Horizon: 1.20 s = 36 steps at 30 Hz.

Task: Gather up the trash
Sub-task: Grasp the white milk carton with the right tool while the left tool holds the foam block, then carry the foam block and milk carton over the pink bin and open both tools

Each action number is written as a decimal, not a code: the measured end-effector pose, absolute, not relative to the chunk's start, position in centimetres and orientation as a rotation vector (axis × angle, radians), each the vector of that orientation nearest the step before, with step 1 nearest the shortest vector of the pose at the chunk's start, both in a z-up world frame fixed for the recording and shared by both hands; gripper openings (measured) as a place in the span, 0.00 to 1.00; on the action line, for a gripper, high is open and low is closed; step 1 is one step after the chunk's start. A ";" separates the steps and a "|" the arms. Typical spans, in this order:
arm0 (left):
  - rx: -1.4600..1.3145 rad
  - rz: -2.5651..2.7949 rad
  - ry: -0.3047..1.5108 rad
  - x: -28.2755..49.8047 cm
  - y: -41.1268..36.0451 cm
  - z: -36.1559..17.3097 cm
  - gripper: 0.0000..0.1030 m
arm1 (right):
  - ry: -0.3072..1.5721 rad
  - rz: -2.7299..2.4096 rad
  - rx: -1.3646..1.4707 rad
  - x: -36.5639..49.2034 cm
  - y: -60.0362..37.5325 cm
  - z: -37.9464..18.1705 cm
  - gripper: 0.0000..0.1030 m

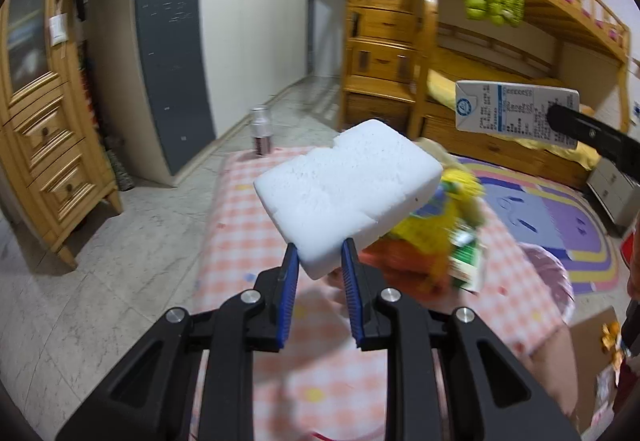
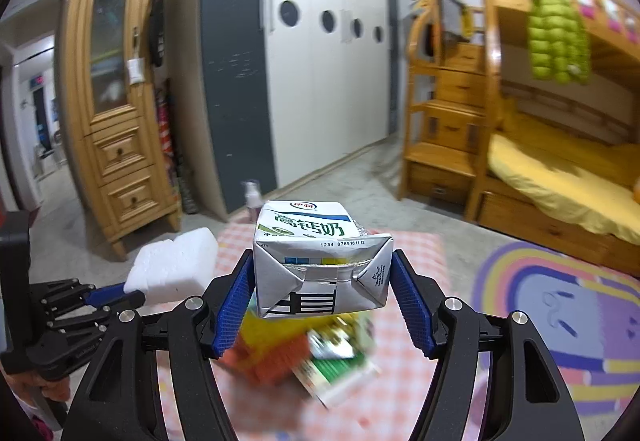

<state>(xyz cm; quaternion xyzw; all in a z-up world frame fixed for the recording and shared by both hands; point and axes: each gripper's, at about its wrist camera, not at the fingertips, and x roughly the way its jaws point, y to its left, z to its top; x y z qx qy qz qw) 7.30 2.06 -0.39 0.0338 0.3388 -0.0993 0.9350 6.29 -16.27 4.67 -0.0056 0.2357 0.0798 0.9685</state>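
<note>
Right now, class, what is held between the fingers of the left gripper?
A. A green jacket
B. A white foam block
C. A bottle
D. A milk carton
B: the left wrist view shows the left gripper shut on the white foam block, whereas the right gripper holds the milk carton.

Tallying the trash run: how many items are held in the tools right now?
2: a white foam block in the left tool, a milk carton in the right tool.

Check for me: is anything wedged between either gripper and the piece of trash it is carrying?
Nothing visible. The left gripper pinches the foam block directly, and the right gripper clamps the milk carton pad to wall.
</note>
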 end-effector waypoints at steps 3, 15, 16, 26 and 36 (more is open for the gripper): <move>0.095 -0.261 0.694 5.7 -0.5 -0.5 0.20 | 0.483 0.088 0.005 3.3 -18.7 4.0 0.65; 0.244 -0.573 0.741 2.7 -15.8 -3.3 0.20 | 0.536 -0.272 0.104 -6.3 -30.2 0.4 0.65; 0.257 -0.591 0.742 2.6 -16.8 -3.7 0.20 | 0.545 -0.306 0.112 -6.8 -31.2 -0.1 0.65; 0.406 -0.729 0.780 3.1 -27.3 -7.7 0.20 | 0.633 -0.461 0.183 -7.9 -38.1 -4.8 0.66; 0.465 -0.806 0.794 5.2 -32.9 -10.0 0.45 | 0.683 -0.509 0.242 -5.9 -42.0 -8.2 0.66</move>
